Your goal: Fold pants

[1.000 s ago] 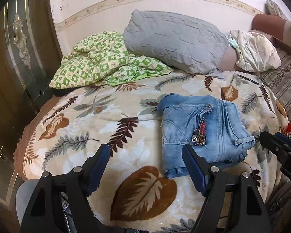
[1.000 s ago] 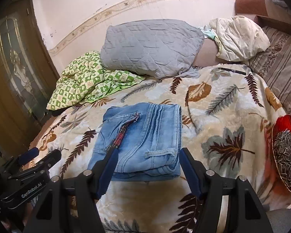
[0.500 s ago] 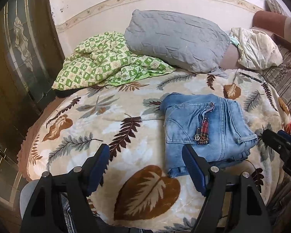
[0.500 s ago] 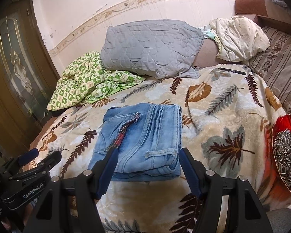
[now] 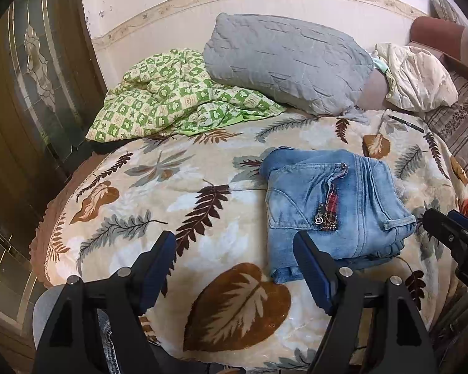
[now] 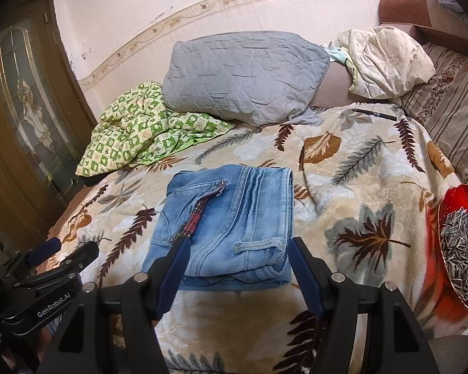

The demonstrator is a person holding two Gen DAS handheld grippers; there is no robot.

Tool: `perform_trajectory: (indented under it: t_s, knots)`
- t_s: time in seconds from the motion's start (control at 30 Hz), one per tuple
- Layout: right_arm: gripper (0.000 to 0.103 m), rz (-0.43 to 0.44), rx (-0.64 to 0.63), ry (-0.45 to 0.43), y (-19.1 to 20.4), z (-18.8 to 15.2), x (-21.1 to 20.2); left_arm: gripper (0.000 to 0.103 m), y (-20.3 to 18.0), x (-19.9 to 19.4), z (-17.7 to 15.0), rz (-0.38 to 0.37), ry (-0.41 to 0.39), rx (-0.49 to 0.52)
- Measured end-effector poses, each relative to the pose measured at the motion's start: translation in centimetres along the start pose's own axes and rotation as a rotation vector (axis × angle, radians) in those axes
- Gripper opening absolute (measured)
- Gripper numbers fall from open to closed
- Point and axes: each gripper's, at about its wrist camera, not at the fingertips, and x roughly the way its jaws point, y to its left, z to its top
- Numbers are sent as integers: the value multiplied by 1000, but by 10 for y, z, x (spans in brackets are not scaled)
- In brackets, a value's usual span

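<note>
Two camera views are given, and the left wrist view is taken first. The left gripper (image 5: pixel 234 268) is seen with its blue-padded jaws spread wide and nothing held between them; only the leaf-patterned plush blanket (image 5: pixel 171 212) lies beneath. The folded light-blue denim pants (image 5: pixel 330 205) are found ahead and to the right of this tool, lying flat as a compact stack, the near corner partly hidden behind the right-hand jaw. Further ahead a grey quilted pillow (image 5: pixel 284 62) and a crumpled green checked cloth (image 5: pixel 171 99) are seen. At the right edge the right gripper (image 5: pixel 452 233) is visible.

In the right wrist view, the right gripper (image 6: pixel 237 265) is likewise seen parted and empty, with the pants (image 6: pixel 234 218) directly ahead, their near edge framed between the jaws but not pressed. To the right of the tool a red glass dish of sunflower seeds (image 6: pixel 461 243) is placed at the blanket's edge.

The fold is judged essentially finished. Should another grasp be attempted, only the top layer might be pinched, so that the stack is dragged open. The dish could be tipped by a wide rightward swing.
</note>
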Motion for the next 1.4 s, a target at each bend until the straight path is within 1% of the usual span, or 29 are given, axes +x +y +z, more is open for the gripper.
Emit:
perform_trajectory:
  t_s: [0.27, 1.4]
  knots:
    - [69, 1, -2, -2, -1, 0, 0, 78, -3, 1, 1, -3, 1, 17]
    - [69, -1, -1, -1, 0, 0, -1, 78, -1, 3, 0, -14, 6, 29]
